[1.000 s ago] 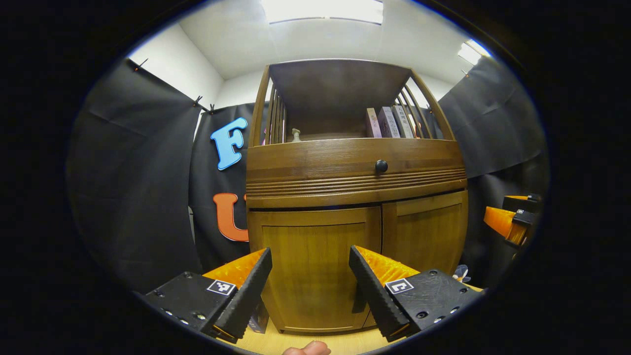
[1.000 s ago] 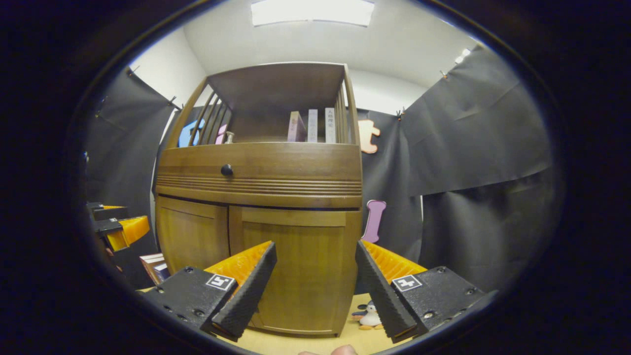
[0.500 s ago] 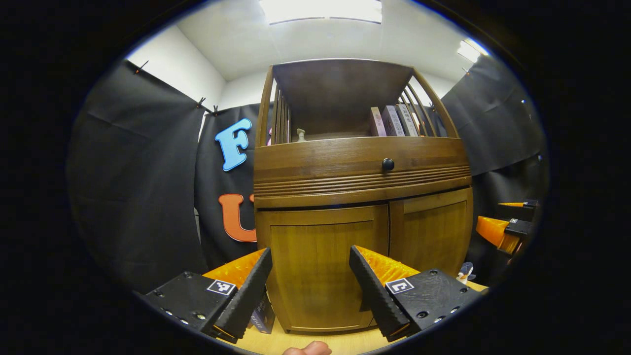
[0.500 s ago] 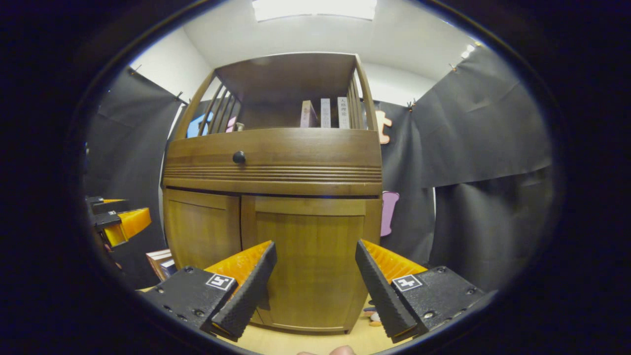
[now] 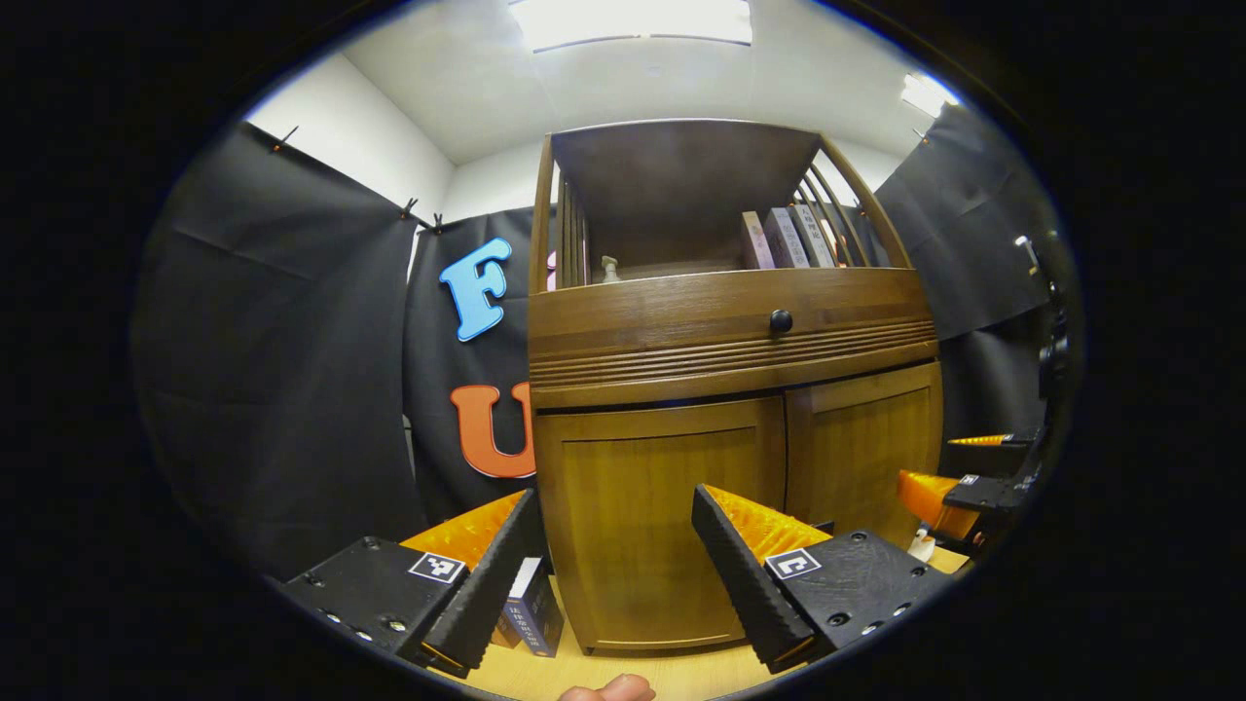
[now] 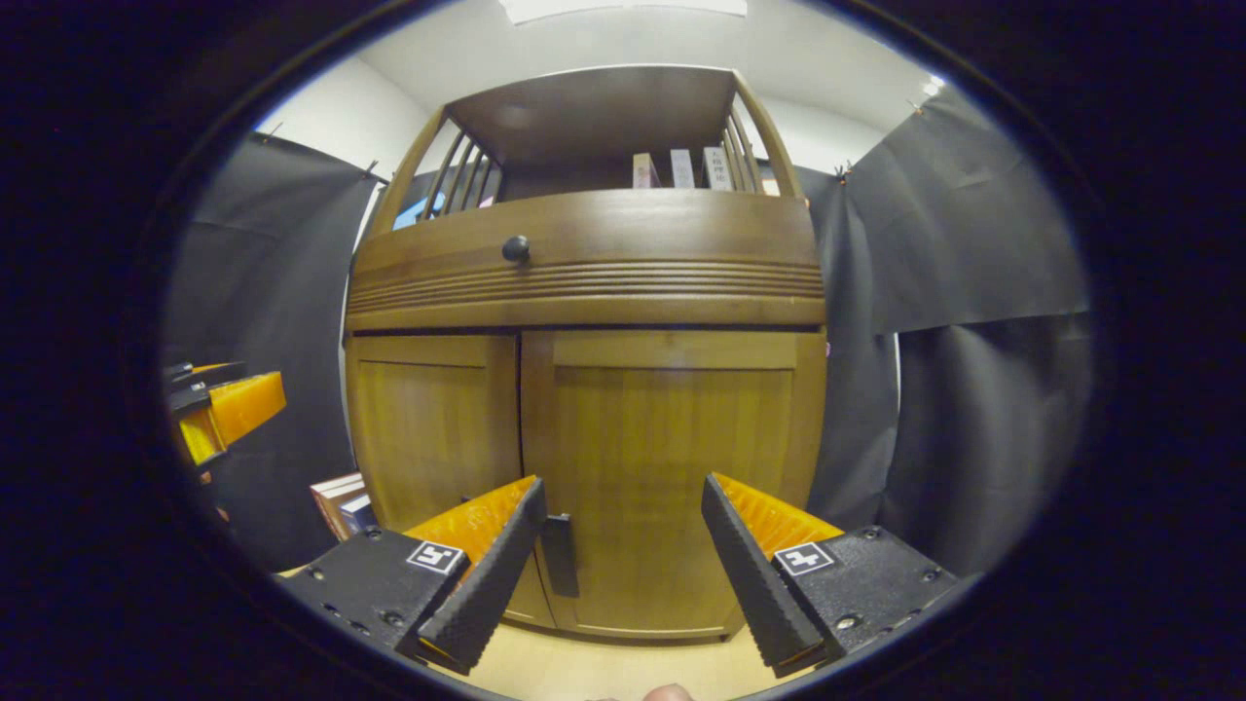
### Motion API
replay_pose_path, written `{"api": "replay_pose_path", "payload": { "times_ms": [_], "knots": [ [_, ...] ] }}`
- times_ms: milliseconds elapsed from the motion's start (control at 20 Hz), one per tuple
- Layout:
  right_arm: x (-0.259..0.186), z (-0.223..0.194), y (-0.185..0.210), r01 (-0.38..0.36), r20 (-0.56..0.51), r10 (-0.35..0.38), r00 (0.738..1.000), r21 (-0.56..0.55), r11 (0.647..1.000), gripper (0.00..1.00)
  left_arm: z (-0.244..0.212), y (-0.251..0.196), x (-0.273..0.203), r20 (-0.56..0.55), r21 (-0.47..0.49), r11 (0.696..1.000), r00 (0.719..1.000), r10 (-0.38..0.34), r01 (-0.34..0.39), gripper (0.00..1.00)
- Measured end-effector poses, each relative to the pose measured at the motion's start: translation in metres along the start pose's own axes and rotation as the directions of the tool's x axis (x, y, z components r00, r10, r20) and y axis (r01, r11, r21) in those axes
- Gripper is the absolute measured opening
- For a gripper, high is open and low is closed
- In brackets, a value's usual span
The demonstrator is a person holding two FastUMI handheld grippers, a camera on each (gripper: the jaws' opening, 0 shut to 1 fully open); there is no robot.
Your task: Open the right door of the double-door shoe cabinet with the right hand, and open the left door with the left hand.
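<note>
Ideally, with both doors shut, the right gripper (image 6: 623, 555), jaws spread empty, should centre on the dark handle (image 6: 559, 555) at the right door (image 6: 672, 467)'s inner edge, while the left gripper (image 5: 613, 565) waits, equally wide.

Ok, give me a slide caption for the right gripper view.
Open right gripper faces the closed right door of the shoe cabinet, near its dark handle.

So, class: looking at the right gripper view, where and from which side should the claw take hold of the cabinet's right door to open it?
Grip the small dark handle, which stands upright low on the right door at its inner edge, beside the seam with the left door. Come straight from the front with the open right claw, one finger on each side of the handle. The door panel is otherwise flat, so probably nothing else offers a hold.
</note>
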State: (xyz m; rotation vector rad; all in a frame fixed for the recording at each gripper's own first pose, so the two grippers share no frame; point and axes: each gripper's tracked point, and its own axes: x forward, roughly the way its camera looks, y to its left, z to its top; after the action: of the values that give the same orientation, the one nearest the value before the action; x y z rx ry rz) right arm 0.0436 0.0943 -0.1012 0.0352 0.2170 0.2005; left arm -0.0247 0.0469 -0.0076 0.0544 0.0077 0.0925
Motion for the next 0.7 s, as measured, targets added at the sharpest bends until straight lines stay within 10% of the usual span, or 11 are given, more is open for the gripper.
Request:
{"api": "replay_pose_path", "payload": {
  "times_ms": [700],
  "knots": [
    [0.085,-0.11,0.034,-0.03,-0.251,0.04,0.967,0.045,0.999,0.9,-0.008,0.054,-0.013,-0.017,0.034,0.995,0.996,0.092,-0.092,0.96]
  ]
}}
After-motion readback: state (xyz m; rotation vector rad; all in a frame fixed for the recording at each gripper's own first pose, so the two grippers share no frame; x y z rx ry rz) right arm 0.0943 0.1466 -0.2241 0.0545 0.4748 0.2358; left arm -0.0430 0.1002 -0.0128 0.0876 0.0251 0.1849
